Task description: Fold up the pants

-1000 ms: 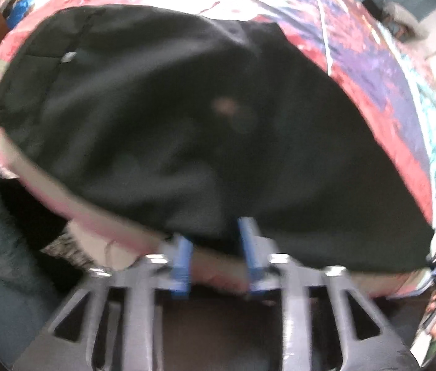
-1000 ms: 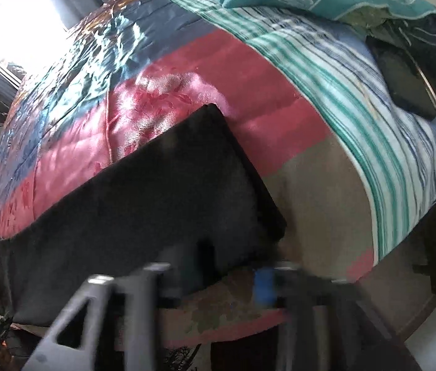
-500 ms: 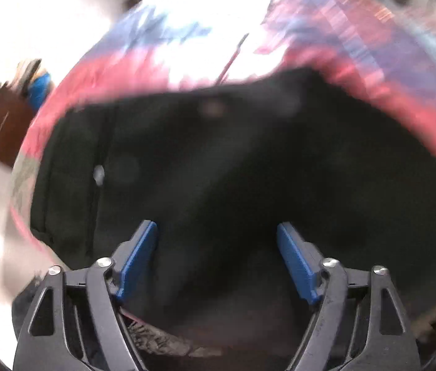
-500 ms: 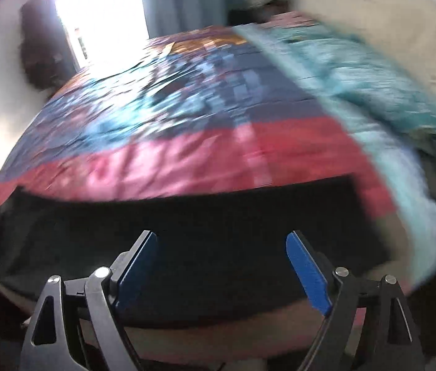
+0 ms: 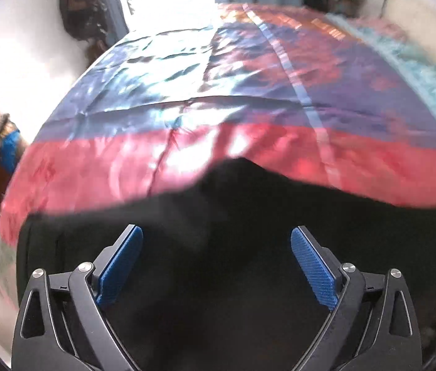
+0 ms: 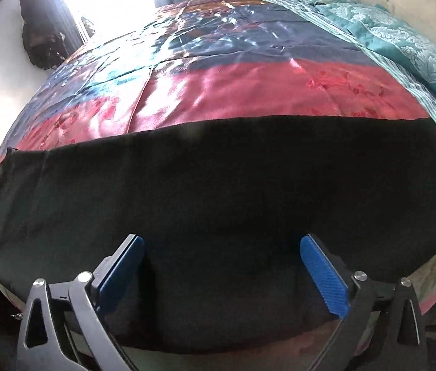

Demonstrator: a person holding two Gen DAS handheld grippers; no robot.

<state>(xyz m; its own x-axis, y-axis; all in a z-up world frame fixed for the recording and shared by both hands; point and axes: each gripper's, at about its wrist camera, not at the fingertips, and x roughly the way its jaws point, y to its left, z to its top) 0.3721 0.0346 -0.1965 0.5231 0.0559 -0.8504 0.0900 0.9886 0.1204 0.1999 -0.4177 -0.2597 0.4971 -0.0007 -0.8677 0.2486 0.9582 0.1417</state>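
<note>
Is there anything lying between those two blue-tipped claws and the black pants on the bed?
Nothing visible. The left gripper and right gripper both hang open directly over the black fabric pants, spread on the shiny red-and-blue bedspread.

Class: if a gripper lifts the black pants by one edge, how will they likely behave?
The pants would probably droop, since the cloth lies limp and flat. They may slide easily, as the bedcover looks glossy.
</note>
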